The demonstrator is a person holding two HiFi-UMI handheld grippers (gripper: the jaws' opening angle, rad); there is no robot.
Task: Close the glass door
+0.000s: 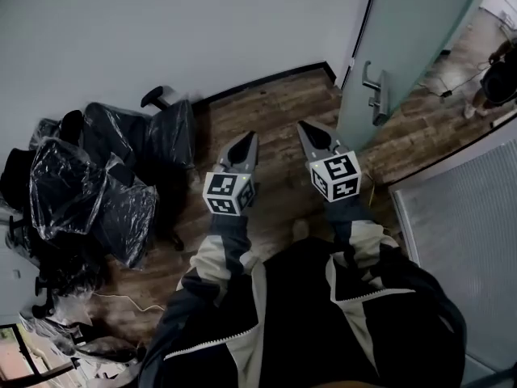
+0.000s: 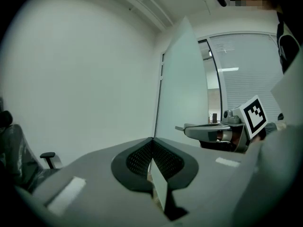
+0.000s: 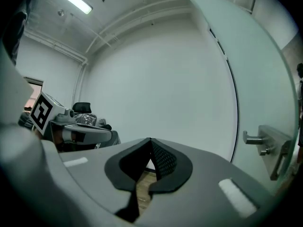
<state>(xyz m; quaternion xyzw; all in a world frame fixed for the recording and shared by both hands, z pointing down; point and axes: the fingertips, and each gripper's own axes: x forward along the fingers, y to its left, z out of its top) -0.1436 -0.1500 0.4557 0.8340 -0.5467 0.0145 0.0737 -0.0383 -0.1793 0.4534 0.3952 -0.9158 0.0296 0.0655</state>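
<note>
The frosted glass door [image 1: 404, 47] stands open at the upper right of the head view, its metal handle [image 1: 376, 95] facing me. Both grippers are held out level over the wooden floor, side by side and short of the door. My left gripper [image 1: 246, 140] is shut with nothing in it, and its tips meet in the left gripper view [image 2: 152, 139]. My right gripper [image 1: 305, 128] is also shut and empty [image 3: 150, 139]. In the right gripper view the door [image 3: 265, 89] curves along the right side and its handle [image 3: 262, 143] lies to the right of the jaws, apart from them.
Office chairs wrapped in plastic [image 1: 105, 176] crowd the left side by the white wall [image 1: 178, 31]. A frosted fixed panel [image 1: 468, 241] runs along the right. Beyond the doorway stands a person [image 1: 497, 79].
</note>
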